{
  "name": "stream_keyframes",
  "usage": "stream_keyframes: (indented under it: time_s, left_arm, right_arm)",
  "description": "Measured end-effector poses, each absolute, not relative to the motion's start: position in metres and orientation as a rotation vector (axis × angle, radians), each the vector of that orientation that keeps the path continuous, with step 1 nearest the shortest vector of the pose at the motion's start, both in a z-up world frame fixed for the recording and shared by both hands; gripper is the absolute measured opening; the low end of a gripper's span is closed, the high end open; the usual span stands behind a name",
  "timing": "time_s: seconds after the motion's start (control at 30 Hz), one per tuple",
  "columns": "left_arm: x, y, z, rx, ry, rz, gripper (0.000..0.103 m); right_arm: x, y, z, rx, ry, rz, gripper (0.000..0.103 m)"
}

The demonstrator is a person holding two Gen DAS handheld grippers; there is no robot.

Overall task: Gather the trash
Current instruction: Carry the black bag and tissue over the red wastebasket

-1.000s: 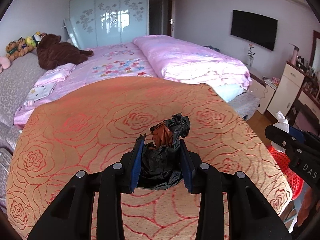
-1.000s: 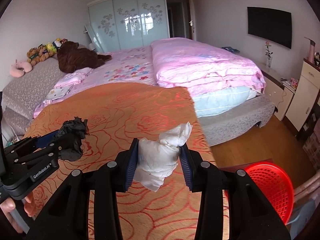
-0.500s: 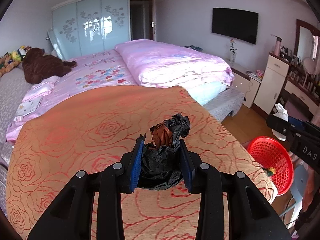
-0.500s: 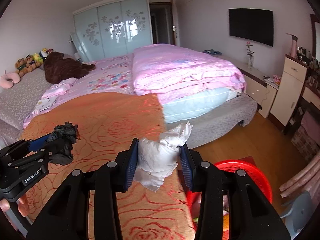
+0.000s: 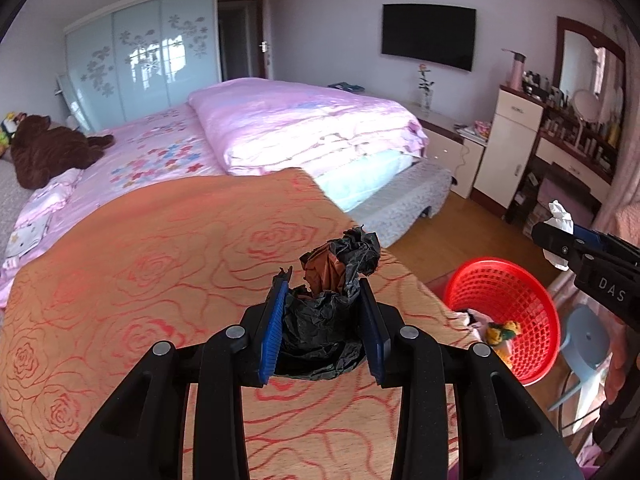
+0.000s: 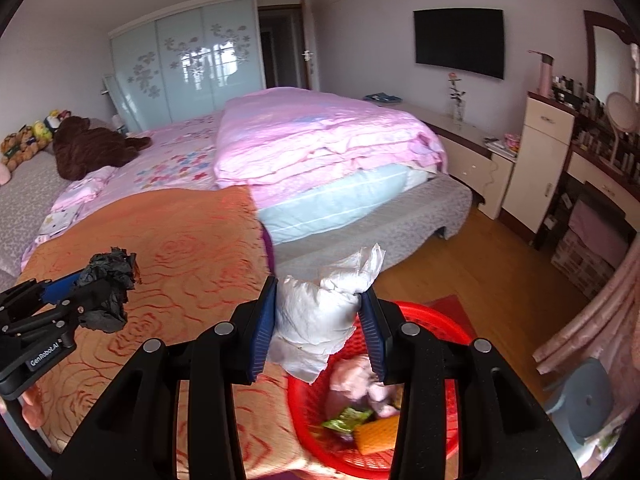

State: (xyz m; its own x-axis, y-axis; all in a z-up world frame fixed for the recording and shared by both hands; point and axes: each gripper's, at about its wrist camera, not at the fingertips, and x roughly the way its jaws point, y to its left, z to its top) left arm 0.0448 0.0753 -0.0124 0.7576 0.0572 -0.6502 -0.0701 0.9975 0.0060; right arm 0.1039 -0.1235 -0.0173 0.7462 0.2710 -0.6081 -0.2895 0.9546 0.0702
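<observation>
My left gripper [image 5: 324, 292] is shut on a crumpled black and brown wrapper [image 5: 332, 312], held above the orange rose-patterned blanket [image 5: 140, 280]. My right gripper [image 6: 320, 300] is shut on a crumpled white tissue [image 6: 320, 316] and hangs over the near rim of the red mesh basket [image 6: 452, 440], which holds several pieces of trash. In the left wrist view the red basket [image 5: 516, 300] stands on the floor beyond the bed's right edge, with the right gripper [image 5: 560, 232] and its tissue above it. The left gripper [image 6: 100, 284] shows at the left of the right wrist view.
A folded pink duvet [image 6: 320, 140] and a brown plush bear [image 6: 92, 148] lie on the bed. A blue plastic stool [image 6: 588, 400] stands right of the basket. White cabinets [image 6: 536, 160] and a dresser line the right wall across the wood floor [image 6: 480, 264].
Both grippers have swung right, from over the blanket toward the bed's edge. The red basket has come under the right gripper. Both still hold their trash.
</observation>
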Motion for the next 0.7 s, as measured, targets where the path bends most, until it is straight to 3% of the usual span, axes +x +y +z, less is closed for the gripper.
stream_keyframes:
  time_s: [0.7]
  left_arm:
    - [0.090,-0.037,-0.034,0.051,0.775,-0.198,0.033]
  right_arm:
    - [0.119,-0.213,-0.058,0.042,0.745,0.132,0.039]
